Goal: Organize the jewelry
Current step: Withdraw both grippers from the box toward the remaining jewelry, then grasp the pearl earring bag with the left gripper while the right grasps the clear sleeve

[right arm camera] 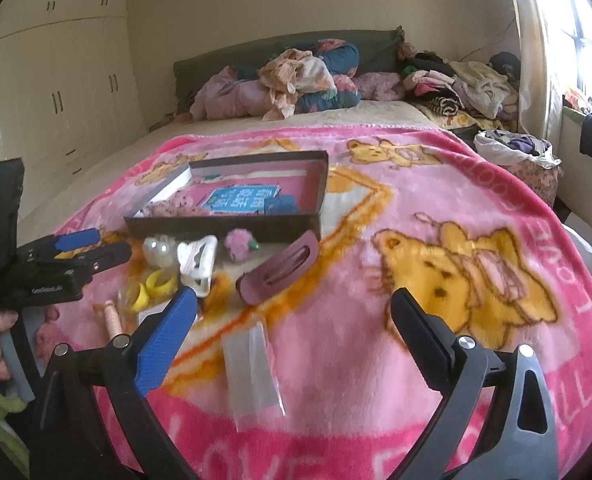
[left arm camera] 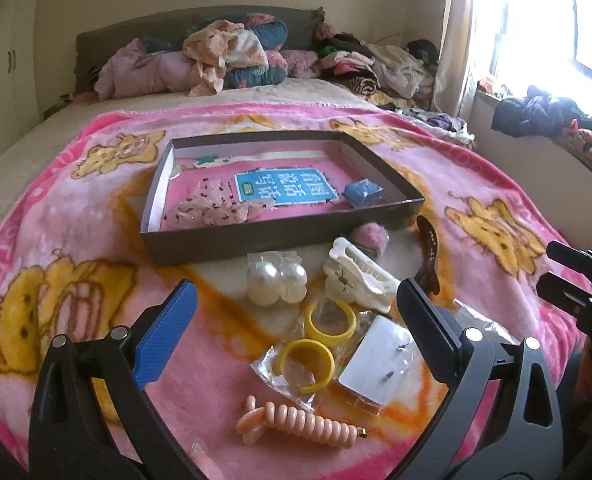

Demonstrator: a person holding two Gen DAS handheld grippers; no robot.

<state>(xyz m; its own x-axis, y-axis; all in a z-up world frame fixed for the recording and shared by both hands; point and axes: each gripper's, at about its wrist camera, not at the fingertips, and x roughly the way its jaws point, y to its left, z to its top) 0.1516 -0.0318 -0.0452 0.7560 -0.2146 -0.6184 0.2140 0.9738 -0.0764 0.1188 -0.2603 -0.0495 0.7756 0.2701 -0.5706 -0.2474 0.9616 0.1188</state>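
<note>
Jewelry and hair pieces mostly lie loose on the pink bear blanket (left arm camera: 76, 240), so the sorting looks barely begun: the shallow dark box (left arm camera: 256, 240) holds only a small blue pouch (left arm camera: 363, 193), a crinkled speckled packet (left arm camera: 212, 210) and a printed blue card (left arm camera: 286, 186), while everything else waits outside its near wall. The left gripper (left arm camera: 296, 320) hangs with its jaws spread wide and empty, and the pile sits right between and just ahead of its fingers: two yellow bangles in a clear bag (left arm camera: 315, 344) between the tips, a white earring card (left arm camera: 379, 368) toward its right finger, a peach spiral hair clip (left arm camera: 296, 420) nearest its base, pearl balls in a bag (left arm camera: 276, 280) and a white claw clip (left arm camera: 355, 280) just beyond the tips, and a pink pompom (left arm camera: 369, 238) against the box. The right gripper (right arm camera: 294, 316) is likewise agape and holds nothing; a mauve hair clip (right arm camera: 280, 272) lies just ahead of its fingers, slightly toward its left one, and a flat clear plastic bag (right arm camera: 252, 368) rests between them, closer in. The box stands farther ahead and to that claw's left. By my reckoning nearly every piece has yet to go in, and the mauve clip seems the handiest for the right side.
</note>
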